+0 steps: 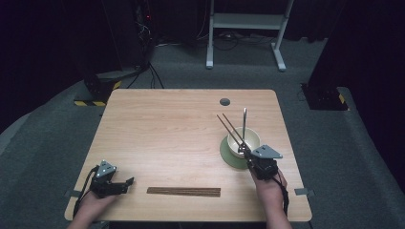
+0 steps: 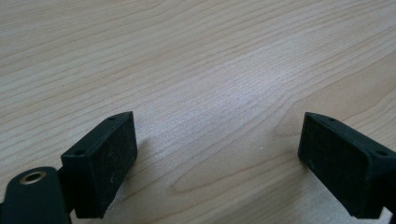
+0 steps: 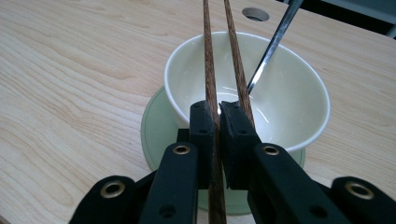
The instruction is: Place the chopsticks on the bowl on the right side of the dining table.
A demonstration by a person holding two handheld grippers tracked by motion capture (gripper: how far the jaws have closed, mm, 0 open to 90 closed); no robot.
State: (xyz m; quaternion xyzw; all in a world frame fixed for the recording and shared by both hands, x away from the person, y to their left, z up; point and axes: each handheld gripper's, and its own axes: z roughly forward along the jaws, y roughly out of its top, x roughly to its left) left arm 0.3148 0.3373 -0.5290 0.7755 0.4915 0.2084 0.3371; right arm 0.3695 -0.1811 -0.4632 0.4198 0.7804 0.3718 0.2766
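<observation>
chopsticks [image 3: 211, 70] are being held over the bowl [image 3: 299, 98] by the clamped right gripper [image 3: 218, 112], unplaced yet; left gripper [image 2: 217, 158] is idling wide open.

- My high view looks forward and down on the whole bench [image 1: 167, 129] from its near edge.
- My left hand-held gripper's camera sits close above bare wood, near the bench's near-left corner.
- My right one looks closely along its jaws at the bowl [image 3: 280, 84], shared with the high view.
</observation>
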